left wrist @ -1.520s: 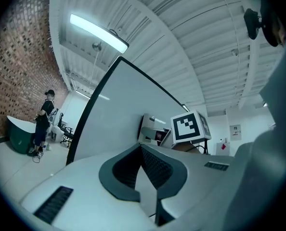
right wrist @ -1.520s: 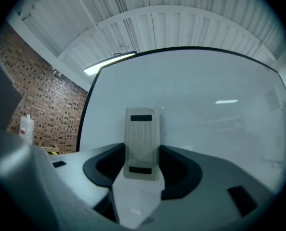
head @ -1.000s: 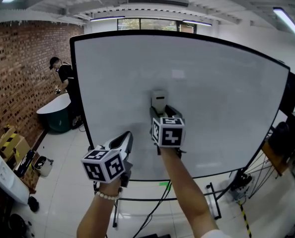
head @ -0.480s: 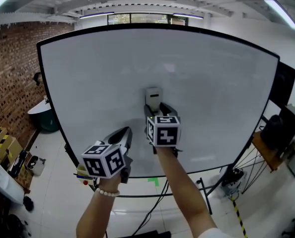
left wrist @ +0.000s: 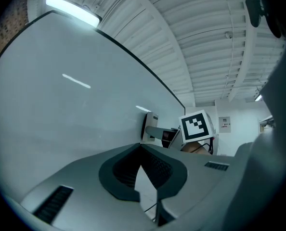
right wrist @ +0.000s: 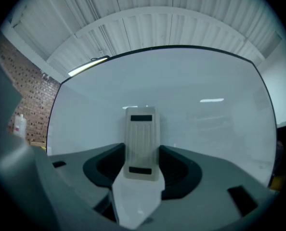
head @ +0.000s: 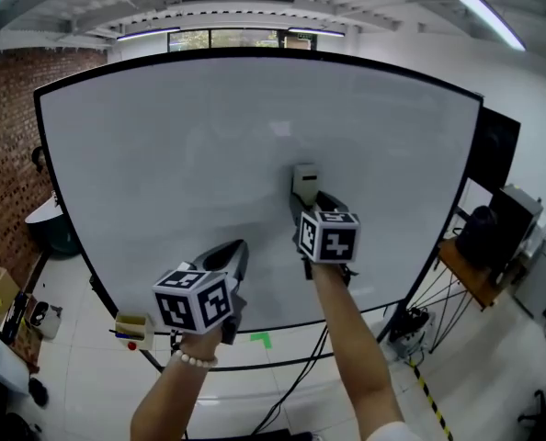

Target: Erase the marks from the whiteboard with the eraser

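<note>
- Eraser [right wrist: 142, 143]: pale rectangular block with a ribbed back and two dark slots, long axis vertical, top pointing up the whiteboard [head: 163, 154], flat against it near its centre.
- Right gripper [right wrist: 142, 166]: grey jaws narrow, clamped on the eraser's lower end.
- Left gripper [left wrist: 142, 150]: dark ridged pads closed together, empty; low before the whiteboard, left of the eraser.
- Whiteboard: smooth, glossy, black-framed.

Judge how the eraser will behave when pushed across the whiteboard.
The eraser looks like a rigid ribbed block, probably stiff and light. Clamped in the right hand-held gripper, its flat sides likely won't roll. On the smooth whiteboard it should glide.
</note>
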The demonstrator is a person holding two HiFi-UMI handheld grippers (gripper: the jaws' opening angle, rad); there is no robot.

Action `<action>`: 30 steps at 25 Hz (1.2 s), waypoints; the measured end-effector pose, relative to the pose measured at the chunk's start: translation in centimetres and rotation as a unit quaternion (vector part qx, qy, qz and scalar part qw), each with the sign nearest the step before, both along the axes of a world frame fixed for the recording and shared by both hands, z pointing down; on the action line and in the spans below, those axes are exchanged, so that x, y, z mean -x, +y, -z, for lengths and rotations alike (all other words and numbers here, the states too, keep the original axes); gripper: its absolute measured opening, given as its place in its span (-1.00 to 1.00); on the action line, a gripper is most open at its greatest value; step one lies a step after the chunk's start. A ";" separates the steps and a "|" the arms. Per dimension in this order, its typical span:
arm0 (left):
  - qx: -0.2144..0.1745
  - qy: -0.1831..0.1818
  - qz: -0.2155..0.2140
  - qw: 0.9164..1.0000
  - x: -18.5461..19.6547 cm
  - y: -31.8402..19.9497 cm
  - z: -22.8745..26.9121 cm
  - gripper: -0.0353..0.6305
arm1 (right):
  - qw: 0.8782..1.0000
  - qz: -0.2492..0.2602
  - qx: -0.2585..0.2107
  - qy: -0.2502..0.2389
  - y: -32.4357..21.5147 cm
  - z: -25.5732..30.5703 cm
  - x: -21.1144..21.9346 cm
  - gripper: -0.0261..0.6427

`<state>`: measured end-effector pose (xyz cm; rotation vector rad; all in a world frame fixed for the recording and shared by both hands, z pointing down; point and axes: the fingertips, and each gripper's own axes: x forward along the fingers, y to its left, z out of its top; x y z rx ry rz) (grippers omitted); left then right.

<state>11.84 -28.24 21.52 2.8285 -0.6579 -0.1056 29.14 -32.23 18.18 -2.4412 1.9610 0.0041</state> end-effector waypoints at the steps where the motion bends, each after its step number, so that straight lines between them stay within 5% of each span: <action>1: 0.002 -0.001 -0.002 1.000 -0.8 0.3 -0.3 -0.93 | 1.000 -0.002 0.001 0.002 0.4 0.0 -0.9 -0.17; 21: 0.006 0.045 -0.027 0.999 -26.9 6.5 0.7 -0.93 | 0.998 0.049 -0.001 0.024 9.1 1.1 -22.5 -0.17; 30: -0.006 0.054 -0.039 0.998 -34.0 9.1 1.0 -0.93 | 0.999 0.031 0.010 0.020 12.6 -0.1 -32.0 -0.17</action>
